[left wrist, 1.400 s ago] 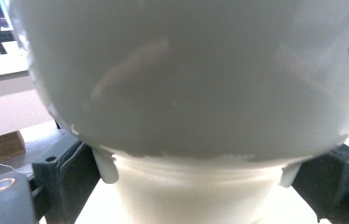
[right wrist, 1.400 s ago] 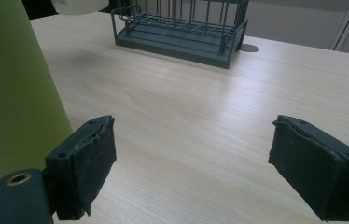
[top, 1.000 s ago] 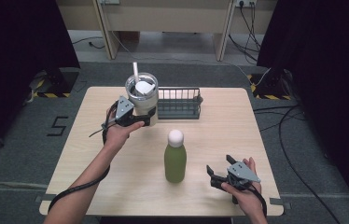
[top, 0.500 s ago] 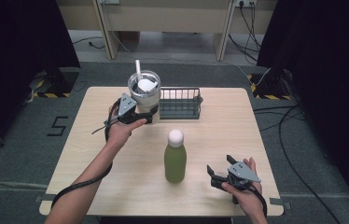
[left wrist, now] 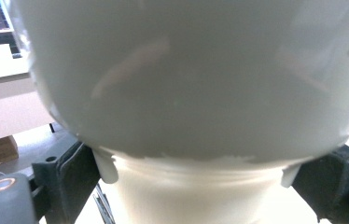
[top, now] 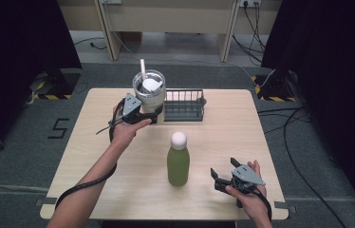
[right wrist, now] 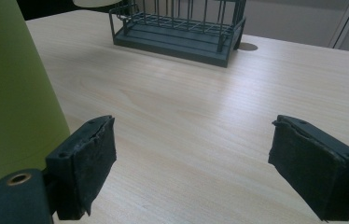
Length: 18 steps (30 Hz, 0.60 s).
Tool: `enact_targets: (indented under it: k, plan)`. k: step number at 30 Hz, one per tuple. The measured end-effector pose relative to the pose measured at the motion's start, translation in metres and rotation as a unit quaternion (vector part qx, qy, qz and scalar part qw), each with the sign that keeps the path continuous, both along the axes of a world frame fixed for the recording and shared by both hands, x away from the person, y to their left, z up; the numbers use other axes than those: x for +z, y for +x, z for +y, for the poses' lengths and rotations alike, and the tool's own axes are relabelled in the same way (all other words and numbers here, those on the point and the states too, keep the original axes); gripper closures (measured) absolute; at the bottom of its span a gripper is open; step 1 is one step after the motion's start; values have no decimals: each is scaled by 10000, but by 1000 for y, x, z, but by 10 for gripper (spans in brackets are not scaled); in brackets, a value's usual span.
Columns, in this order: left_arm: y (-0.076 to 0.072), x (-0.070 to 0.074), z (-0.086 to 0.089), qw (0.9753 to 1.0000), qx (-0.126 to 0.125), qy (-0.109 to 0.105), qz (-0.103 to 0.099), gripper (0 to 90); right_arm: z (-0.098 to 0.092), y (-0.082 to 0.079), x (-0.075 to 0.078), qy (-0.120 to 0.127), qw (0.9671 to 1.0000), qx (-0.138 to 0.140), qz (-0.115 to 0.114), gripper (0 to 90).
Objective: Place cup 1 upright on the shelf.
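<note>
The tumbler (top: 149, 97) is pale grey-white with a white straw (top: 143, 70). At six o'clock from it, the bottle (top: 178, 161) is matte olive-green, capped white. The wire rack (top: 183, 105) is dark grey, the desk (top: 95, 156) pale wood-grain.

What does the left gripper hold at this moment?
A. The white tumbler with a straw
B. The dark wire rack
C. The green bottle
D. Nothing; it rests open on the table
A. In the high view the left gripper is closed around the white tumbler, and in the left gripper view its jaws press on both sides of the tumbler's narrow base.
</note>
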<state>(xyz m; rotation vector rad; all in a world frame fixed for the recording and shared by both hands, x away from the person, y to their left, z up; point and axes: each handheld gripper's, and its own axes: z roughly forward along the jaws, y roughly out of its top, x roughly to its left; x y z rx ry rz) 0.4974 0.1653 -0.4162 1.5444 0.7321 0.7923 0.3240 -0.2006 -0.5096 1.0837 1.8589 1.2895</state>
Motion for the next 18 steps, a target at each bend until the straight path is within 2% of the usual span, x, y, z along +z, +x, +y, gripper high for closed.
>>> enact_targets:
  k: [18]
  plan:
    - [10,6,-9,10000,-38,28,-24,101,-1,0,1,-19,10000,4,-27,146]
